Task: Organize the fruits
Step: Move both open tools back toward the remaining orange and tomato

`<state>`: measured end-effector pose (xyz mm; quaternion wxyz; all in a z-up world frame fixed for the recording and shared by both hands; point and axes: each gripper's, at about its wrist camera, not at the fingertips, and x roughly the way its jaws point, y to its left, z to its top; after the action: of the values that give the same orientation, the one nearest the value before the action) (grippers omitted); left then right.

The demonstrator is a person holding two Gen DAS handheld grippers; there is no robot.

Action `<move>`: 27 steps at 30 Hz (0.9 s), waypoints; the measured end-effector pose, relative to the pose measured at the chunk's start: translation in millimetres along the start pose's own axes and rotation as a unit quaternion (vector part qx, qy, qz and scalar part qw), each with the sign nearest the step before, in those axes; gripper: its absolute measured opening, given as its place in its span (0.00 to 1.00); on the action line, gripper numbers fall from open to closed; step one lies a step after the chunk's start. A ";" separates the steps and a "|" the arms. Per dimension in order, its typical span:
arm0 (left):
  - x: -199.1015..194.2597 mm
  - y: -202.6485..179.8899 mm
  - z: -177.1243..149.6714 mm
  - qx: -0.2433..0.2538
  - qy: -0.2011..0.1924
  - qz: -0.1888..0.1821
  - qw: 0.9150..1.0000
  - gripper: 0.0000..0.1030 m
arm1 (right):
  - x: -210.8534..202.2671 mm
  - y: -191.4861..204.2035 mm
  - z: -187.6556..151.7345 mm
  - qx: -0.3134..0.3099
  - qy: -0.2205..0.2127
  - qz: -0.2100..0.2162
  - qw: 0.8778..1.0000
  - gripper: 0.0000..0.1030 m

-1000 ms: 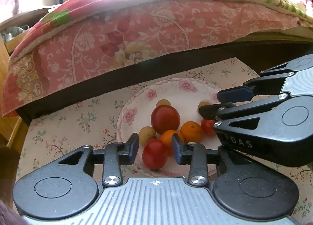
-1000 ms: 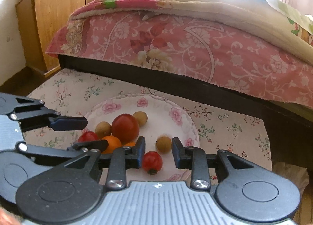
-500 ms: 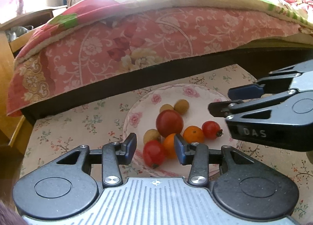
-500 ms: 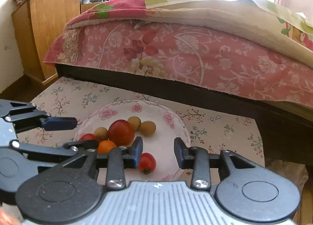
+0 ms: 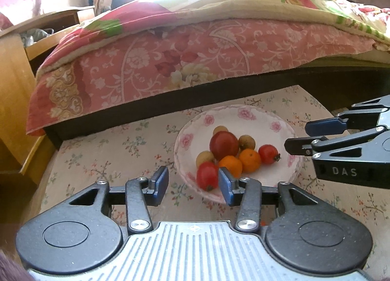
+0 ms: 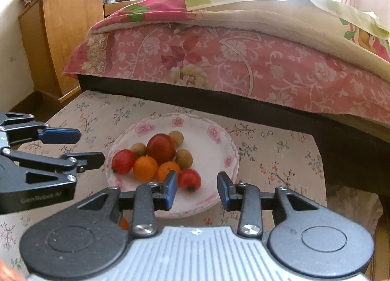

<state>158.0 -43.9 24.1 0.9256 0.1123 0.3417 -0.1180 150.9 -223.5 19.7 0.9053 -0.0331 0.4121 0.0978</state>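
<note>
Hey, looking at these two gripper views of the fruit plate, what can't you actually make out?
- Near rim of the white floral plate: hidden in both views by each gripper's own body.
- Small orange object, right wrist view: mostly hidden behind the right gripper; identity unclear.
- Clutter on the wooden cabinet: too small.
- Top of the bed: overexposed.

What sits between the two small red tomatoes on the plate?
Two oranges, side by side between the tomatoes on the plate, in the right wrist view.
</note>
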 end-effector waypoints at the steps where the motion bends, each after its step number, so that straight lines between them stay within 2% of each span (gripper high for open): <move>1: -1.6 0.3 -1.4 0.000 0.001 -0.001 1.000 0.53 | -1.6 0.5 -2.3 0.000 0.002 0.001 1.000 0.37; 27: -27.1 -30.1 -48.5 0.028 0.048 -0.037 0.998 0.55 | -35.4 24.6 -61.1 0.022 0.061 0.015 0.998 0.37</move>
<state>99.7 -54.6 2.2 0.8997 0.1304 0.3862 -0.1562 78.1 -213.3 6.6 0.8775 -0.0124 0.4688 0.1003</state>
